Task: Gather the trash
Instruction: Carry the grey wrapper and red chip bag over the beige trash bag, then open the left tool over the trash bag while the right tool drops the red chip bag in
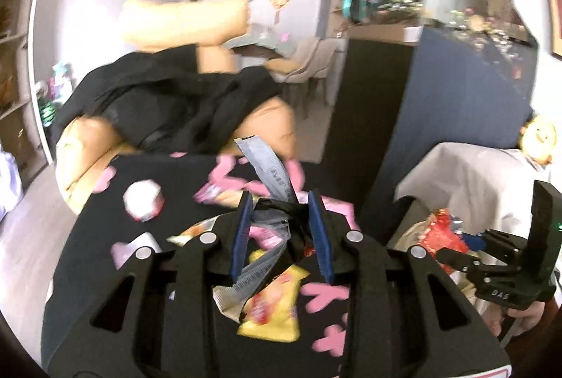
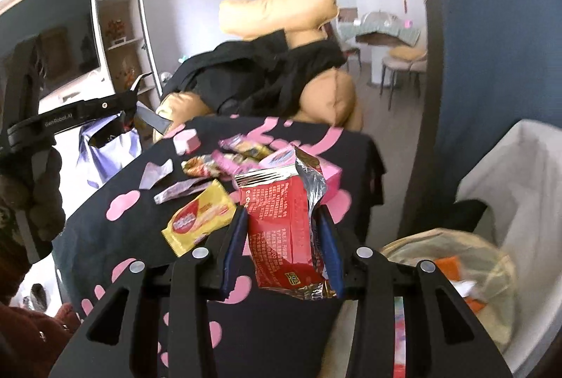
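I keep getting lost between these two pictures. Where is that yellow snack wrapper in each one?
Left wrist view: the yellow snack wrapper lies low in the middle, on the black cloth with pink shapes, partly behind the left hand-held gripper.
Right wrist view: the same wrapper is left of centre, beside the red packet clamped in the right hand-held gripper.
Shared landmark: the tan cushion behind the table.
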Motion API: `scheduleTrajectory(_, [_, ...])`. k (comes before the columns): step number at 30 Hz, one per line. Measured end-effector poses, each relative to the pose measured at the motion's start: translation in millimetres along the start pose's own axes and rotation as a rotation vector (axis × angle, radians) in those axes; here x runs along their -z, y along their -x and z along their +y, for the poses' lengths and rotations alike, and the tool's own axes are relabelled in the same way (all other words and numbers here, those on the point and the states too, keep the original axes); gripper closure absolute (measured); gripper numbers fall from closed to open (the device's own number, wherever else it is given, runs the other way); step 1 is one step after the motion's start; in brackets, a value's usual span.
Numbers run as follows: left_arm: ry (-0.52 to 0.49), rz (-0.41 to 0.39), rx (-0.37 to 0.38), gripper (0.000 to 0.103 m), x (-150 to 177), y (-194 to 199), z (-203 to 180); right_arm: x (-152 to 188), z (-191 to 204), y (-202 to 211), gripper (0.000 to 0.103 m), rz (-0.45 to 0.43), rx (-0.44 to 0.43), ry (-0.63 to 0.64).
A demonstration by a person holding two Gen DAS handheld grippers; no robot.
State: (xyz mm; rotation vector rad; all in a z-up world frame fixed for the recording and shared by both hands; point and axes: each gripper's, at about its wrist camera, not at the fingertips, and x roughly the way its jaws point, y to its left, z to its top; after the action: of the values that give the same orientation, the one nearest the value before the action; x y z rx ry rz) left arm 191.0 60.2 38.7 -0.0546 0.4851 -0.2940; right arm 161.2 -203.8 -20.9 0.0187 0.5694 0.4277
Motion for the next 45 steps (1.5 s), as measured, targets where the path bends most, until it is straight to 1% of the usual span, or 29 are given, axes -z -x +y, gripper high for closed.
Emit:
scheduleTrajectory(2, [-0.004,-0.010,0.043,0.072,-7.3,-2.1,-17.6,-5.2,-7.6,12.8,0.065,-0.023,0.031,0.003])
scheduleTrajectory(5, [-0.004,-0.033,0.136,0.072,-20.5,-10.2,-51.0,-12.5,-25.2,35.7,0.065,-0.055,0.089,0.003])
scheduleTrajectory(10, [-0.022,-0.053,0.262,0.072,-33.6,-24.2,-104.9,-20.0,-60.5,67.3,0.065,-0.090,0.197,-0.013])
scheduleTrajectory(14, [-0.034,-0.015,0.349,0.072,-32.1,-43.5,-144.0,-17.7,-88.3,90.5,0.065,-0.111,0.274,-0.037])
scheduleTrajectory(17, [-0.031,0.032,0.401,0.072,-19.4,-61.3,-165.0,-12.1,-107.5,100.1,0.065,-0.116,0.309,-0.066])
scheduleTrajectory(18, [-0.029,0.061,0.420,0.072,-12.0,-69.5,-172.4,-9.9,-112.9,102.7,0.065,-0.118,0.318,-0.076])
scheduleTrajectory(24, [-0.025,0.193,0.456,0.072,19.9,-104.7,-194.1,3.2,-140.4,111.8,0.065,-0.127,0.344,-0.127])
scheduleTrajectory(26, [-0.017,0.218,0.469,0.072,27.7,-113.8,-200.6,5.9,-146.6,113.3,0.065,-0.128,0.350,-0.139])
scheduleTrajectory(30, [-0.015,0.250,0.503,0.072,37.9,-125.4,-212.7,11.4,-154.6,115.1,0.065,-0.127,0.355,-0.169])
scheduleTrajectory(37, [-0.049,0.298,0.532,0.072,53.8,-141.1,-234.3,15.2,-162.8,112.7,0.065,-0.111,0.364,-0.184])
scheduleTrajectory(45, [-0.071,0.310,0.548,0.072,60.3,-146.0,-245.0,14.8,-165.3,109.9,0.065,-0.102,0.369,-0.192])
